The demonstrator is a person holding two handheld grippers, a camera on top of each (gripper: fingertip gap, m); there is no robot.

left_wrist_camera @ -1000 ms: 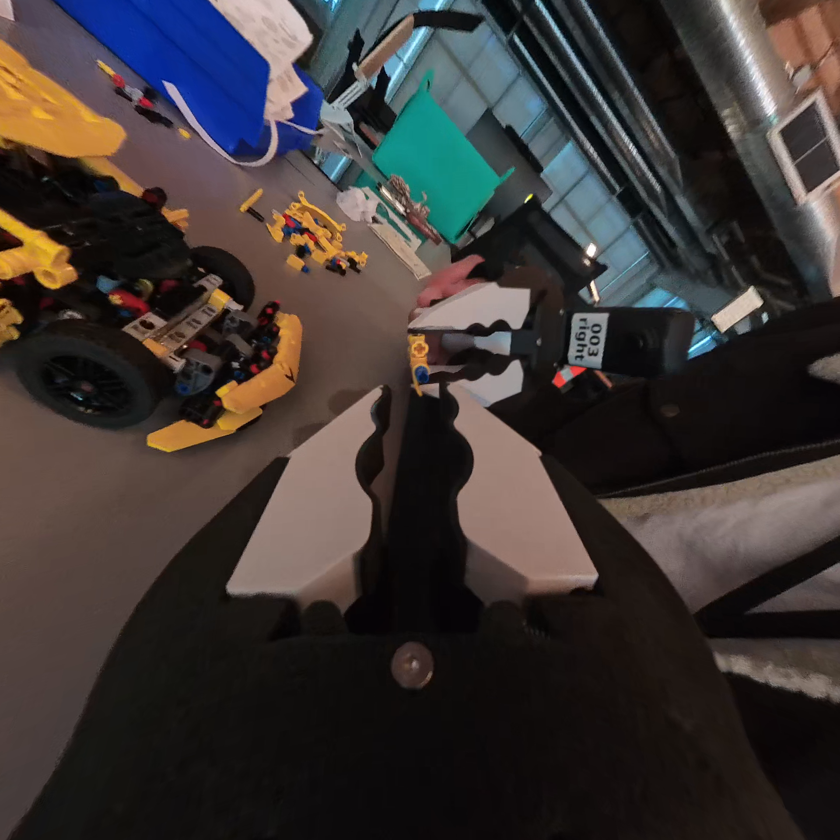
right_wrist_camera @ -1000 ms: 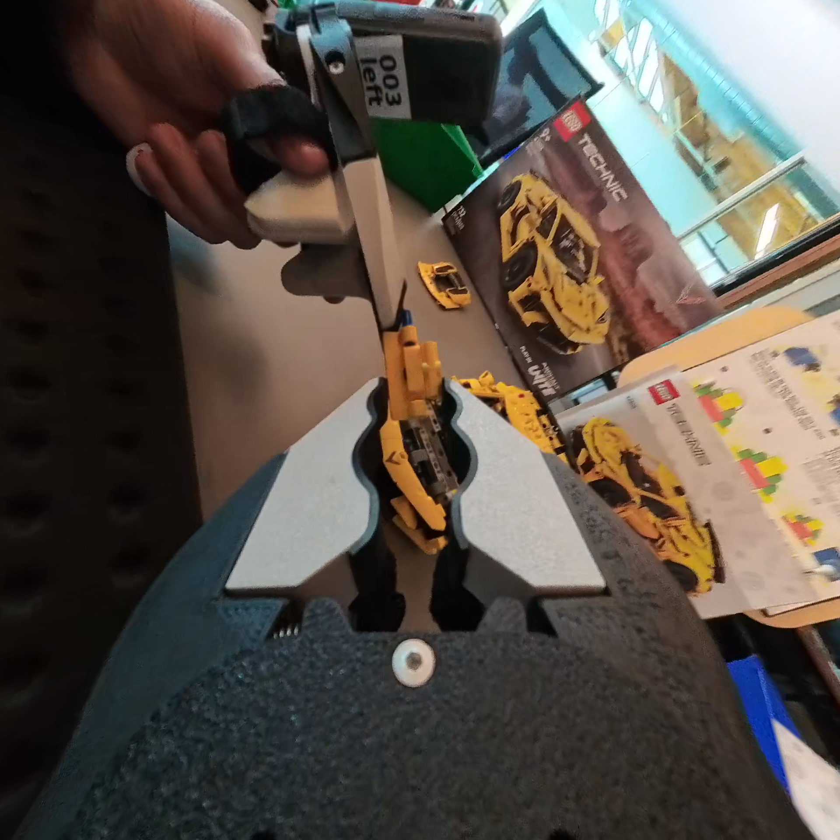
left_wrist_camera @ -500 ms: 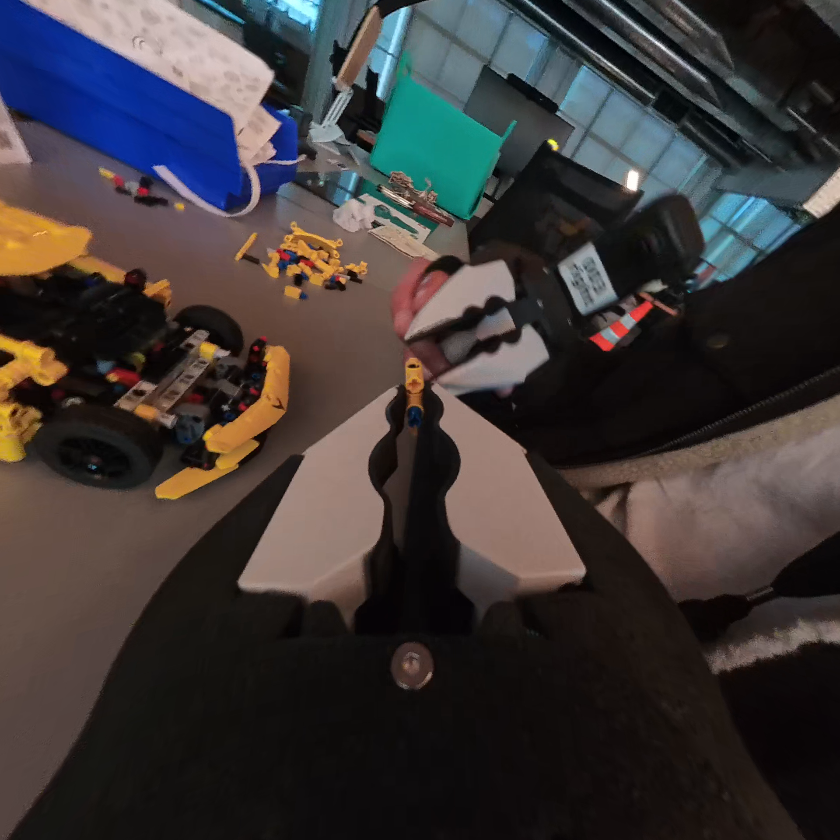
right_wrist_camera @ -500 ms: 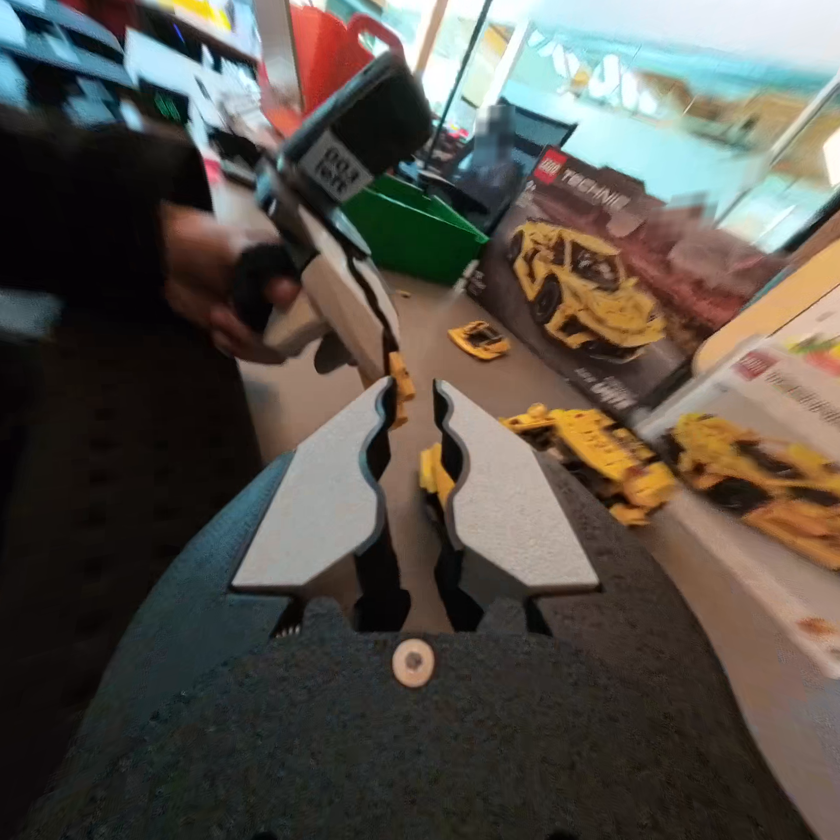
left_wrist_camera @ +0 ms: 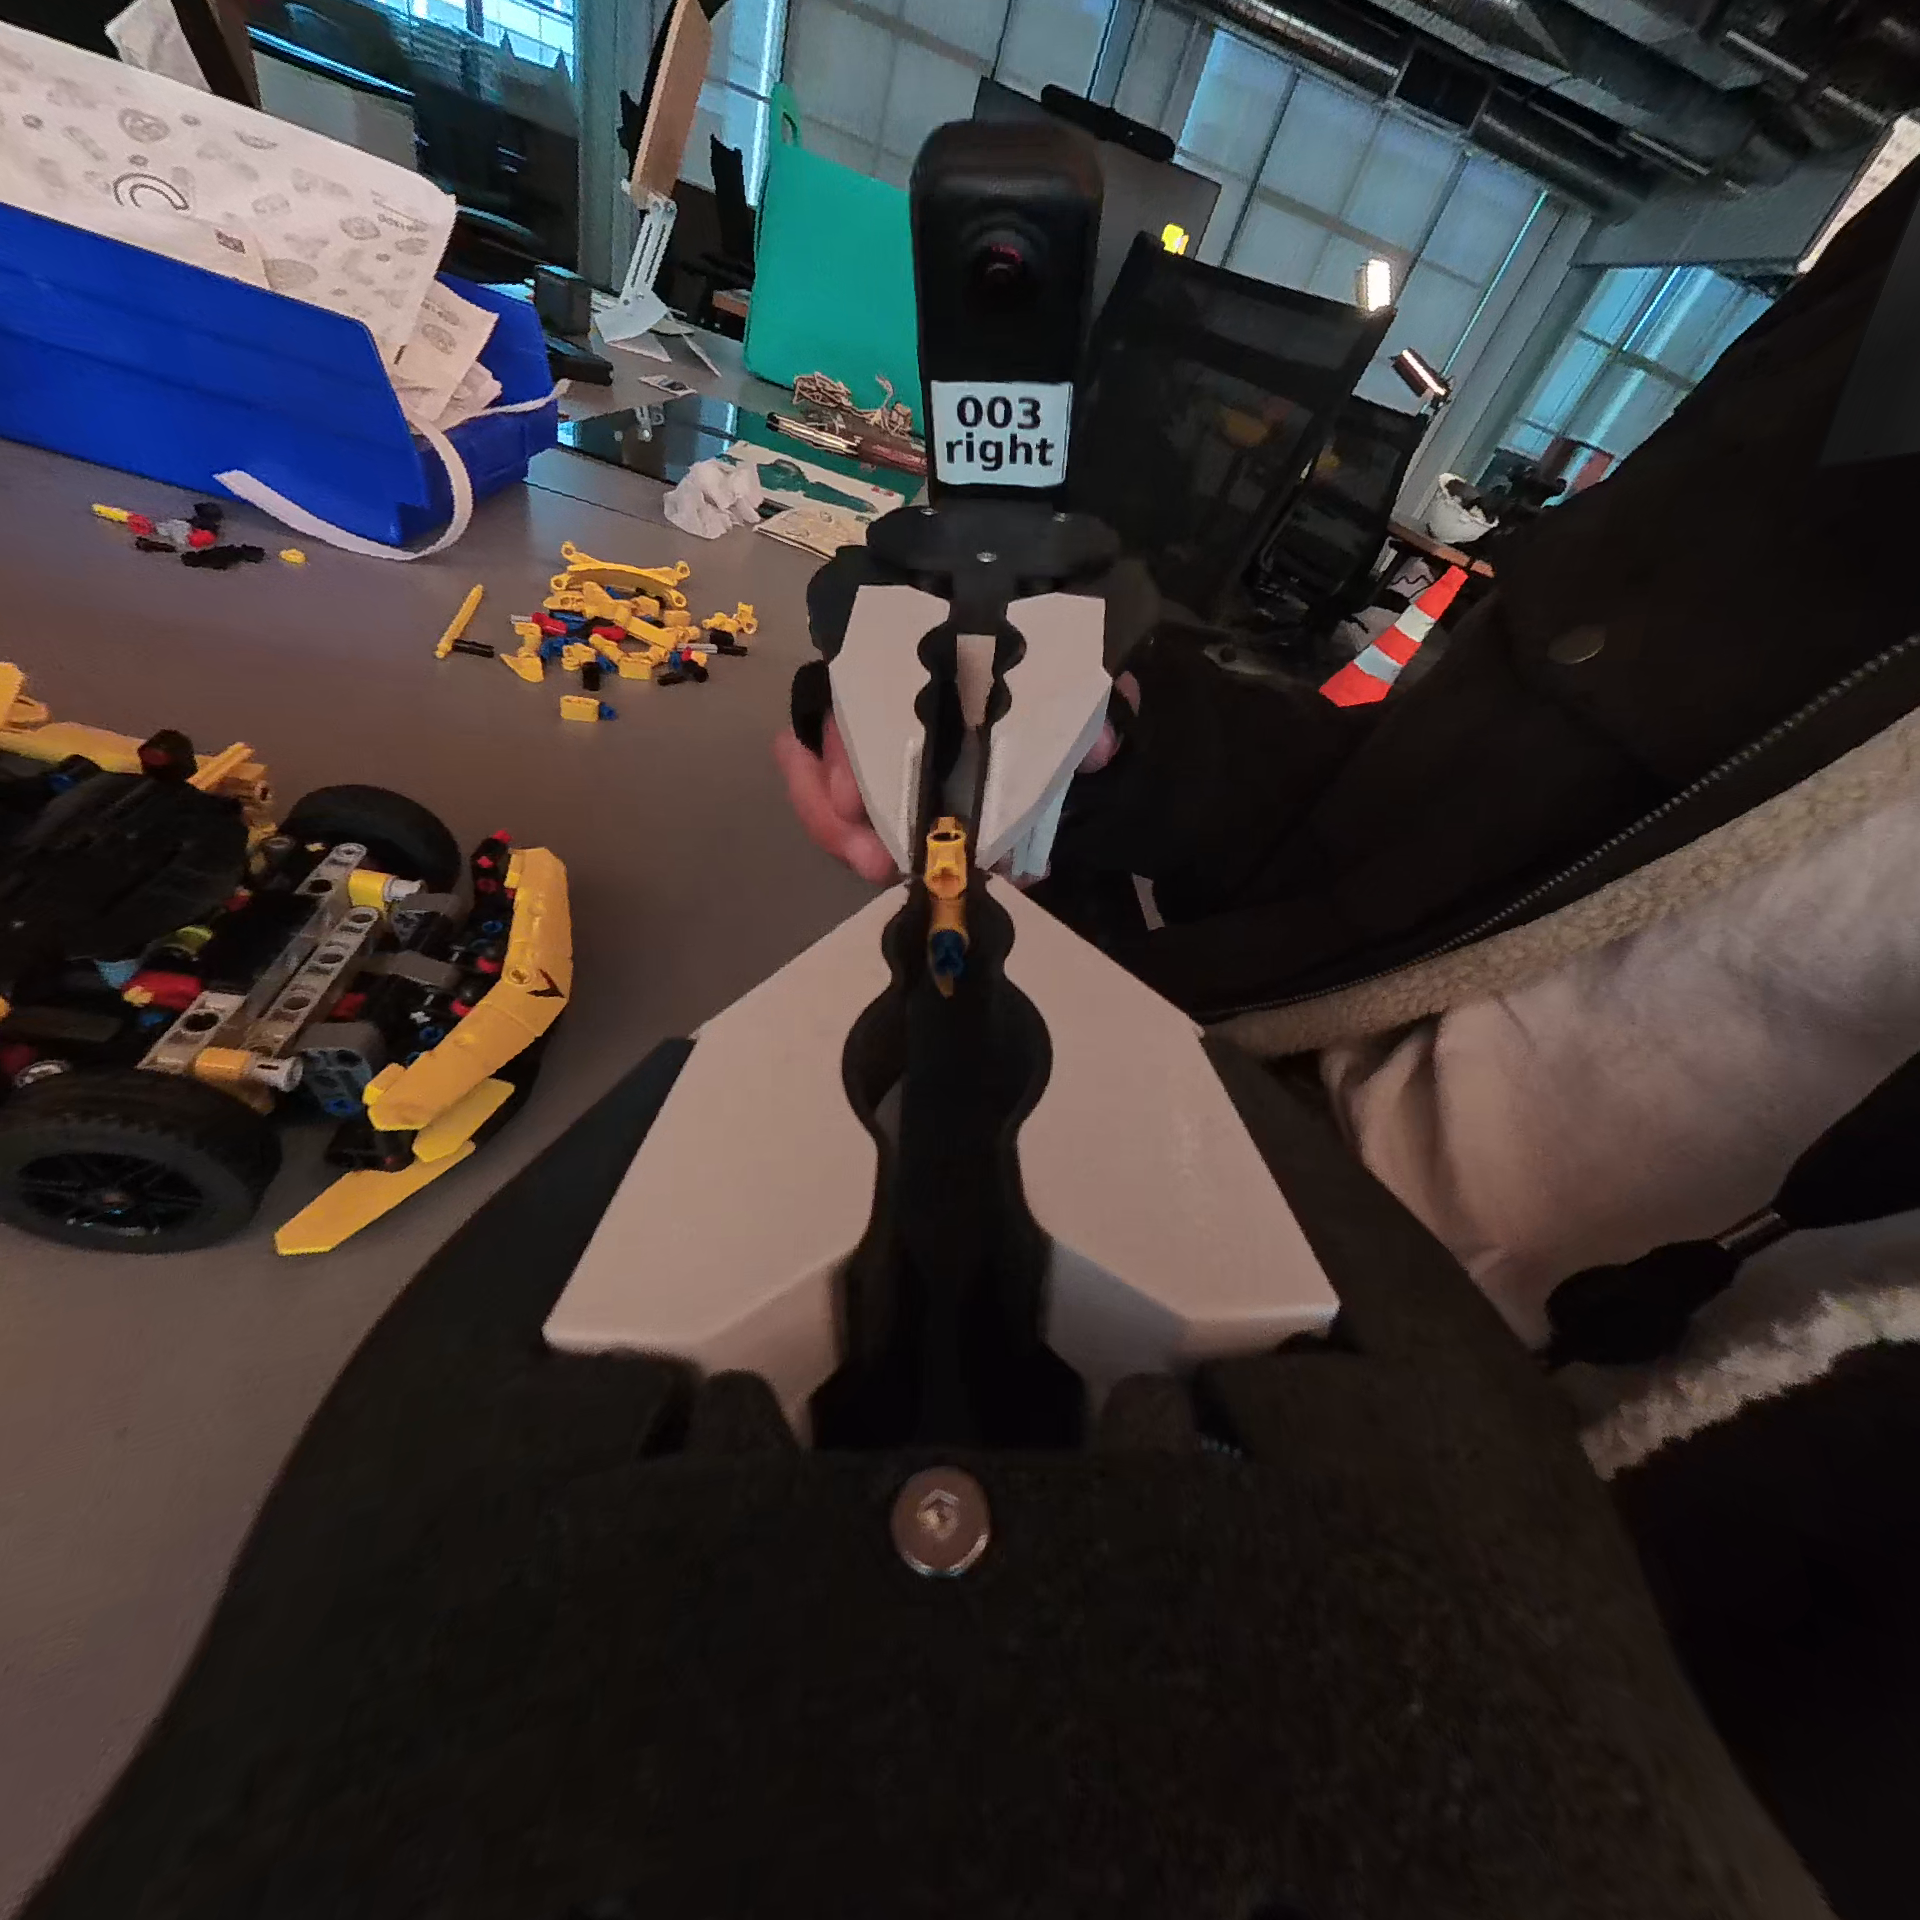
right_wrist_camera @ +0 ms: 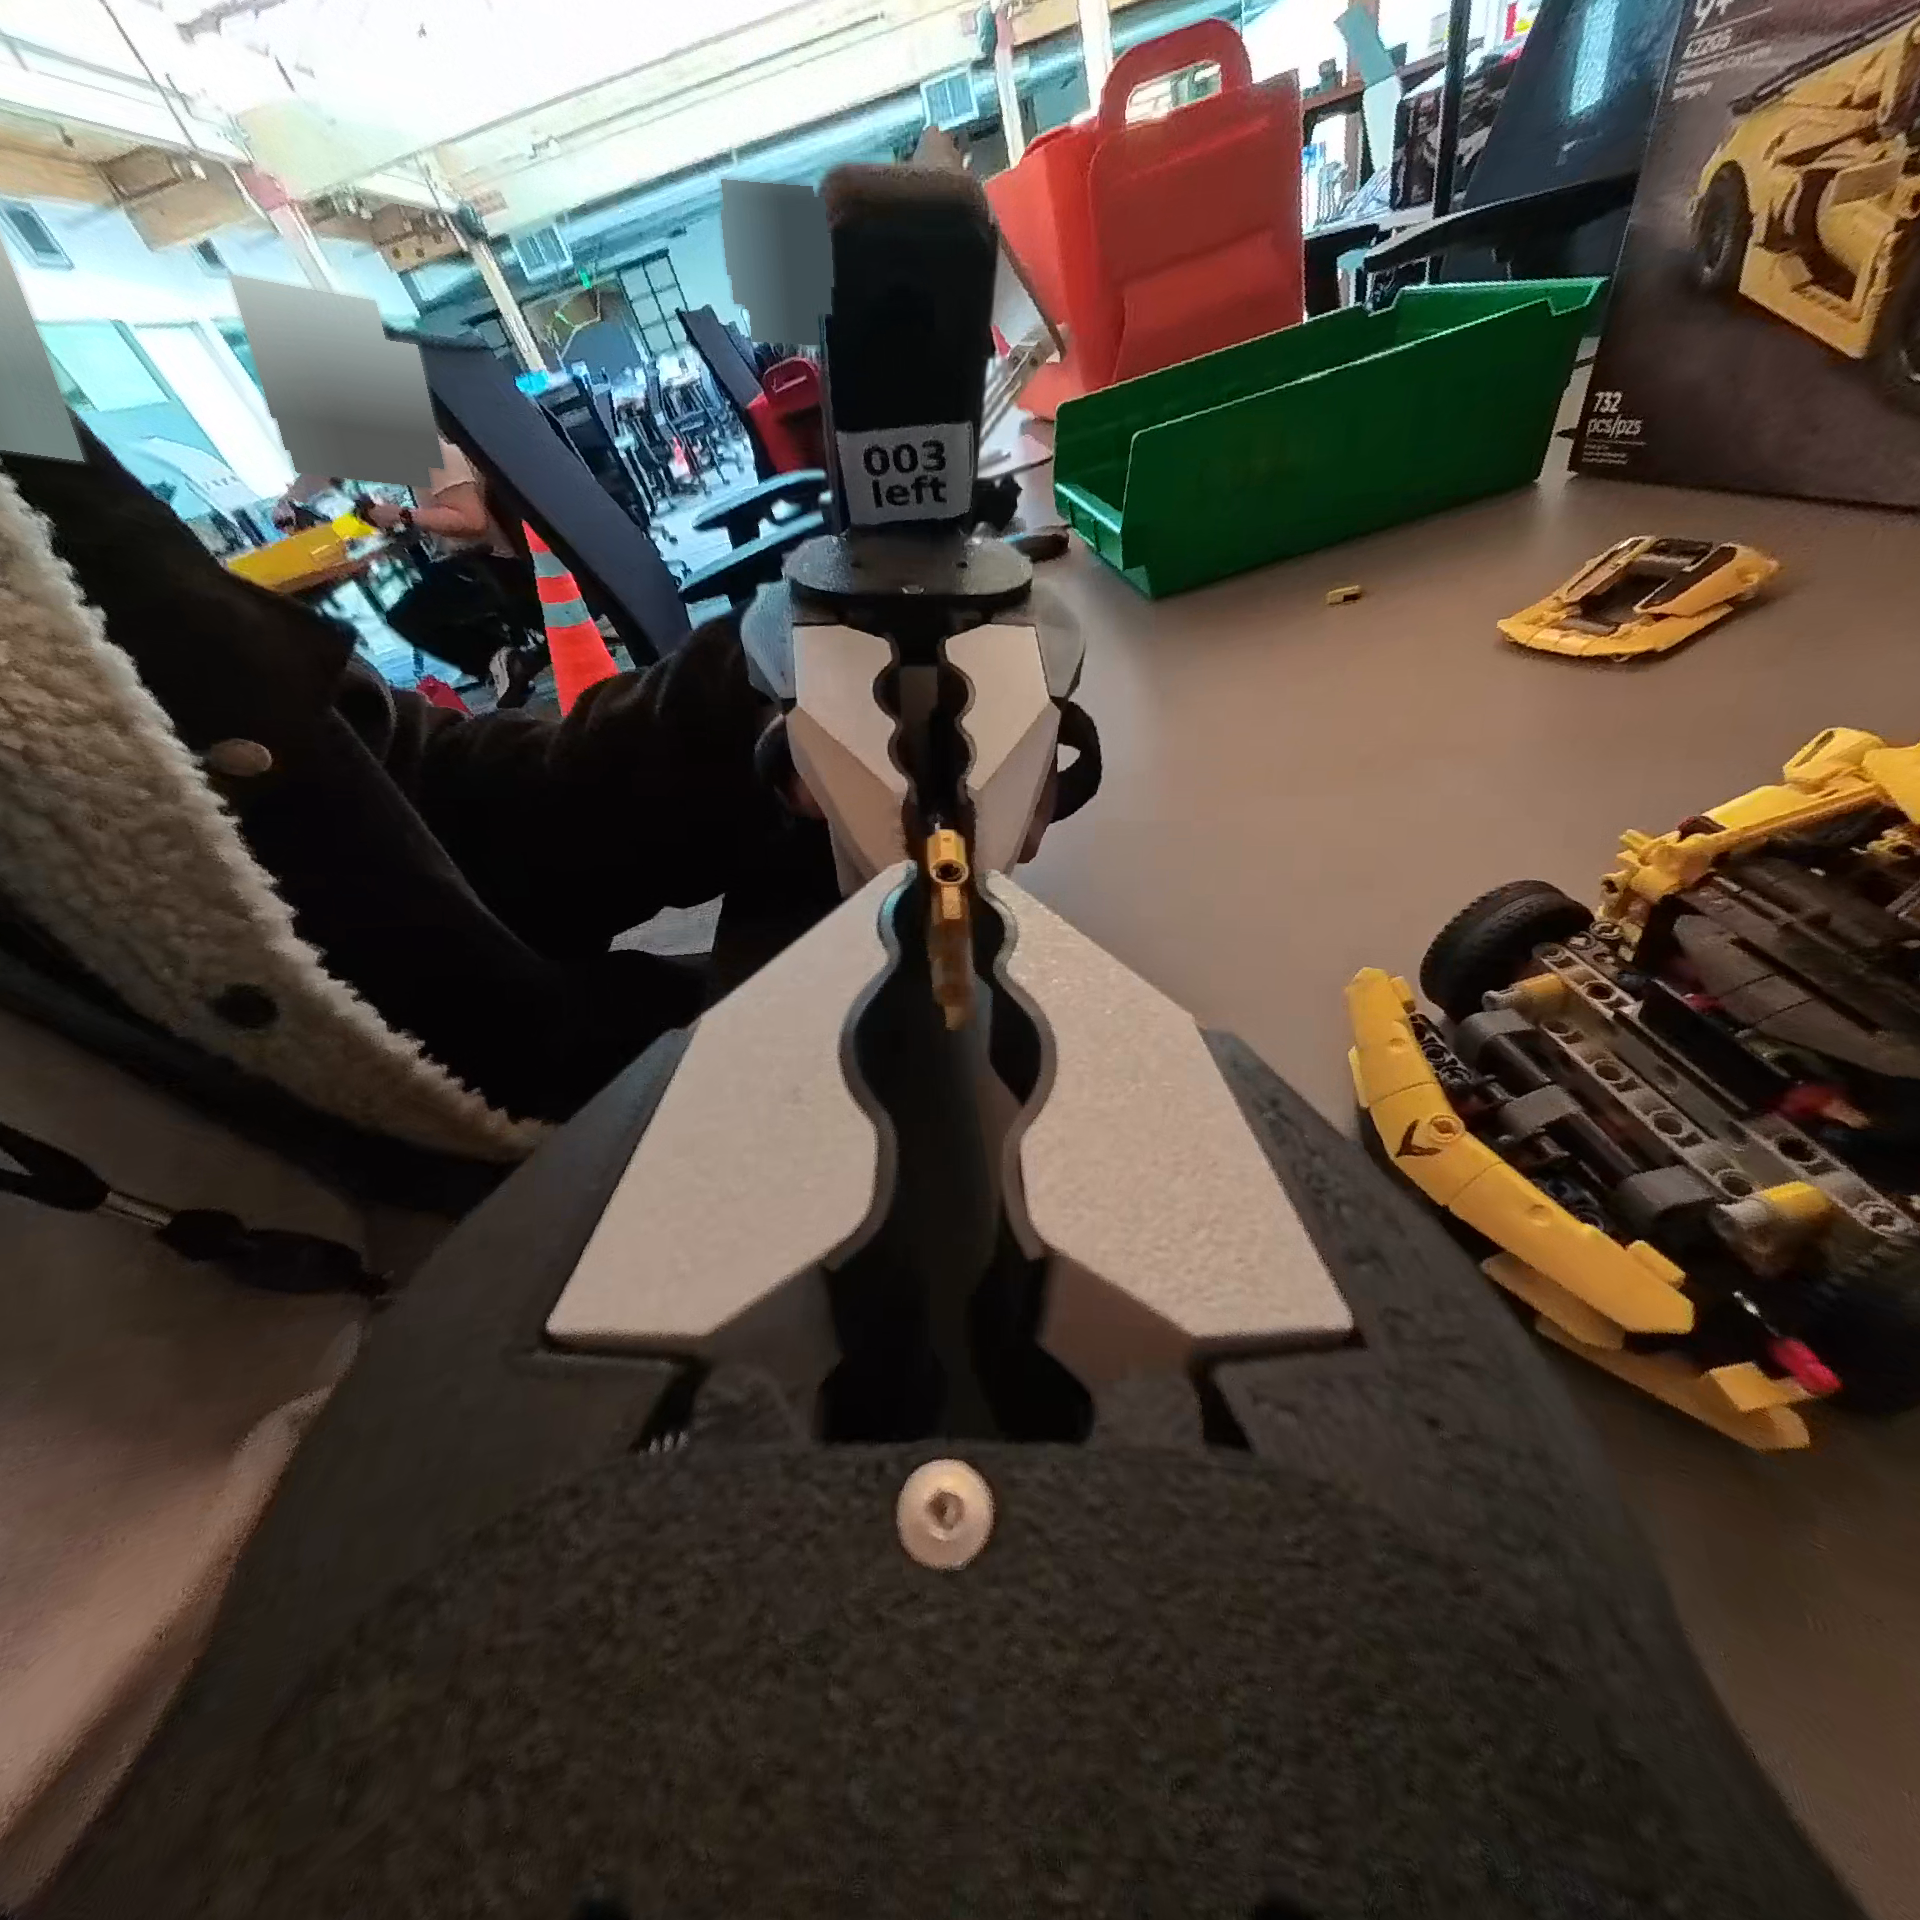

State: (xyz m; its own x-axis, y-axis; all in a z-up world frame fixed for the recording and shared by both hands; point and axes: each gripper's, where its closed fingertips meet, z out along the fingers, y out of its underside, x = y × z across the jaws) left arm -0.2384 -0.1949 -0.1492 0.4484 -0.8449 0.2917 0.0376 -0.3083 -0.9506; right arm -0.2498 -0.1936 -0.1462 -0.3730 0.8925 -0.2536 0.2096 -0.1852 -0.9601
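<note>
My left gripper (left_wrist_camera: 945,899) is shut on a small yellow brick piece (left_wrist_camera: 943,878) with a blue pin at its near end. My right gripper (right_wrist_camera: 943,894) faces it tip to tip, and its fingers are closed around the other end of the same yellow piece (right_wrist_camera: 948,935). Both are held in the air above the near edge of the grey table (left_wrist_camera: 675,810). The right gripper also shows in the left wrist view (left_wrist_camera: 940,826), with a hand behind it. The left gripper also shows in the right wrist view (right_wrist_camera: 940,831).
A part-built yellow and black toy car (left_wrist_camera: 260,997) (right_wrist_camera: 1662,1091) stands on the table. Beyond it lie a pile of loose pieces (left_wrist_camera: 623,634), a blue bin (left_wrist_camera: 208,395), a green bin (right_wrist_camera: 1299,436), a yellow roof panel (right_wrist_camera: 1636,597) and the set's box (right_wrist_camera: 1766,260). A person's jacket (left_wrist_camera: 1558,935) is close by. My two grippers' fingertips are within a few centimetres of each other.
The yellow piece passed from the right gripper's tips to the left's. The right gripper opened, swung round to face the left head-on, and closed back onto the piece.
</note>
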